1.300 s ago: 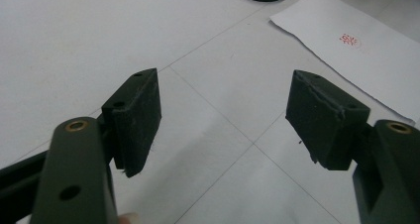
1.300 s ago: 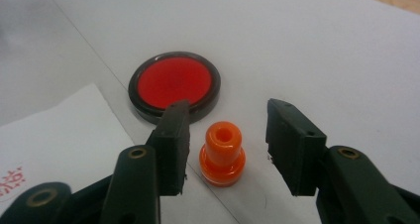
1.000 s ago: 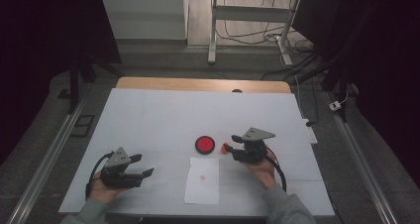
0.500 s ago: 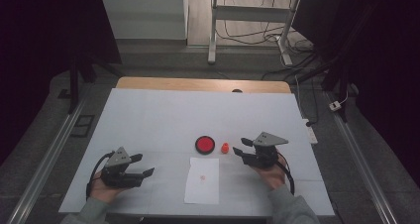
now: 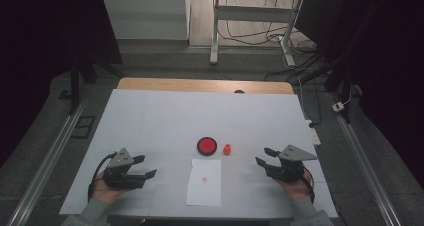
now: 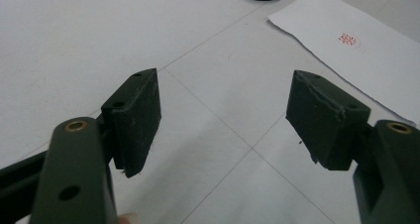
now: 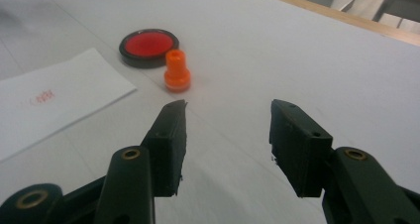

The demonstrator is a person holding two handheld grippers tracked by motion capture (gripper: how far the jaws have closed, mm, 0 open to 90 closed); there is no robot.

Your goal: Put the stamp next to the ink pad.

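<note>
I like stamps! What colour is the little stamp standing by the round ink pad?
Bright orange: the small plastic stamp shows best in the right gripper view.

The setting is a laboratory or recording workroom, not a home. The desk (image 5: 150, 116) is covered with a plain white sheet, its wooden edge exposed along the far side. Metal rails (image 5: 45, 161) run along the floor on both sides of the desk. Beyond the desk stands a metal-framed table (image 5: 250, 31) with loose cables (image 5: 260, 33) trailing across the floor beneath it. A white power strip (image 5: 312, 131) lies at the right edge of the desk, and a small white adapter (image 5: 340, 106) rests on the grey floor (image 5: 165, 61). The surroundings are dark, with lighting concentrated on the work surface.
</note>
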